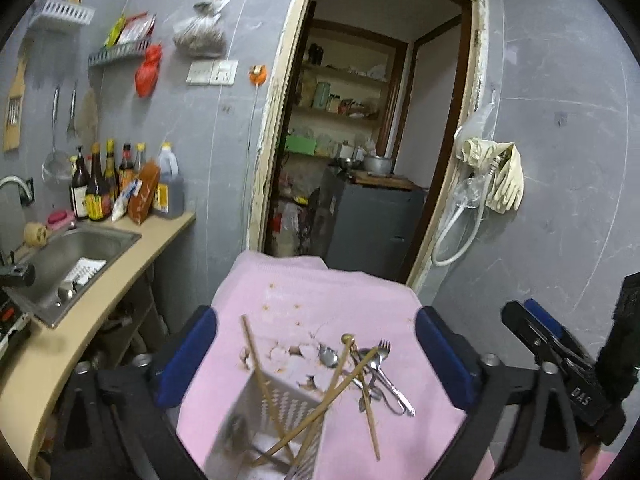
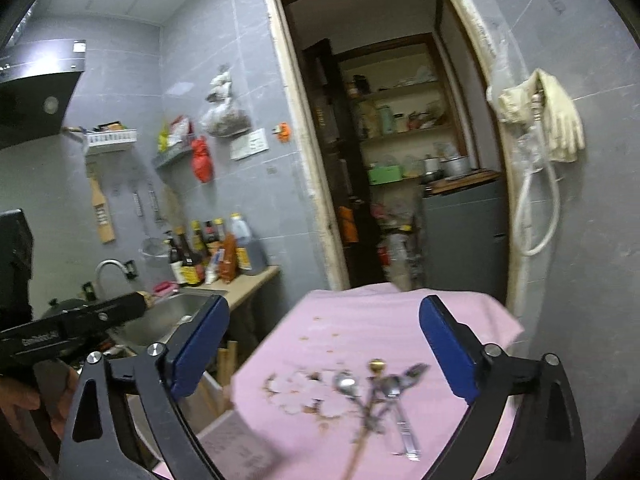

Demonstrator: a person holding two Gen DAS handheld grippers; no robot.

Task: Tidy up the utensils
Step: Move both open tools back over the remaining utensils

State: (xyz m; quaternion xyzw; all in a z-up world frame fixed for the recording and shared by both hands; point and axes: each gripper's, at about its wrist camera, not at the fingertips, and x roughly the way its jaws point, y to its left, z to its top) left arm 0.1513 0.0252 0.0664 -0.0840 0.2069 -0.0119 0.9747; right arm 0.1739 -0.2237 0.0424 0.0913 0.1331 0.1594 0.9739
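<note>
Both grippers hang over a tabletop covered by a pink cloth (image 1: 344, 300), and both sets of jaws stand wide with nothing between the pads. In the left wrist view the left gripper (image 1: 316, 356) frames a white slotted utensil holder (image 1: 276, 420) that sits at the near edge of the tabletop, toward its left side; several wooden chopsticks (image 1: 320, 412) lean in it, one (image 1: 256, 364) slanting up past its left rim and others crossing its right rim toward the loose pile. That pile lies just right of the holder, near the middle of the tabletop: a spoon (image 1: 328, 356), a fork (image 1: 382, 354) and other metal cutlery lie overlapped with a brass-tipped stick (image 1: 347, 338), on a patch of brown stains and crumbs. The right gripper (image 2: 324, 348) looks at the same pile from the right; its view is blurred, so the pieces there cannot be told apart well, though the spoon (image 2: 346, 386) shows clearly. The far half of the tabletop, up to its far edge, is bare cloth, as is the strip along the right edge. The far edge stands just before an open doorway (image 1: 372, 120). Left of the tabletop, across a narrow gap, runs a counter (image 1: 80, 320) with a steel sink (image 1: 72, 256) and a cluster of sauce bottles (image 1: 120, 184) at its far end. A pair of gloves (image 1: 500, 172) hangs on the wall right of the doorway.
</note>
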